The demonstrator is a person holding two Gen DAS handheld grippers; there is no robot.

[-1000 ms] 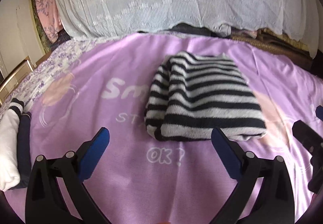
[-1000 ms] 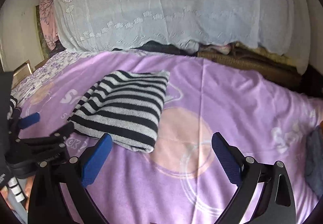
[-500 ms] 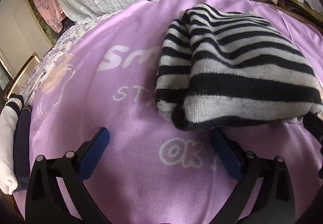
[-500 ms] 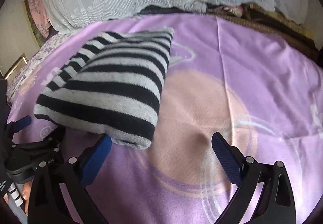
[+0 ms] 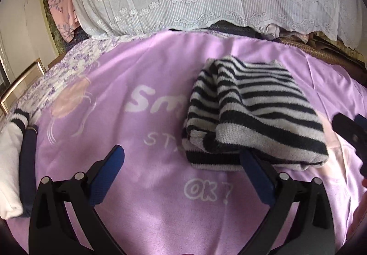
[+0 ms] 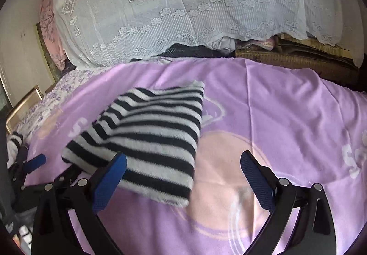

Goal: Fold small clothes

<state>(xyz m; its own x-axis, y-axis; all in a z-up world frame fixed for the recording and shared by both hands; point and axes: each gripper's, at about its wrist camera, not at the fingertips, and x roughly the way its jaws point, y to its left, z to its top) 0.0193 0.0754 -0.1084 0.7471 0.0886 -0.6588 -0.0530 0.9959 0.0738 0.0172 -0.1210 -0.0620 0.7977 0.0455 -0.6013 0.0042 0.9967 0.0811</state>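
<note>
A purple blanket (image 5: 142, 186) printed with white lettering and peach circles covered the bed and filled most of both views. Behind it rose a mound draped in white lace cloth (image 6: 183, 14), with dark and brown fabrics tucked under its lower edge. On the blanket lay the folded black-and-white striped sweater (image 5: 250, 115), a thick rectangular bundle sitting right of centre in the left wrist view and left of centre in the right wrist view. At the blanket's left edge rested a small stack of folded clothes (image 5: 11, 167), white with a striped cuff beside a navy piece. The left gripper (image 5: 181, 163) was held low over the blanket with its blue-padded fingers spread wide, the right-hand pad just at the sweater's near edge; whether it touched the knit could not be told. The right gripper (image 6: 183, 167) was likewise spread wide, its left-hand pad overlapping the sweater's near corner in view, nothing pinched between the pads.
</note>
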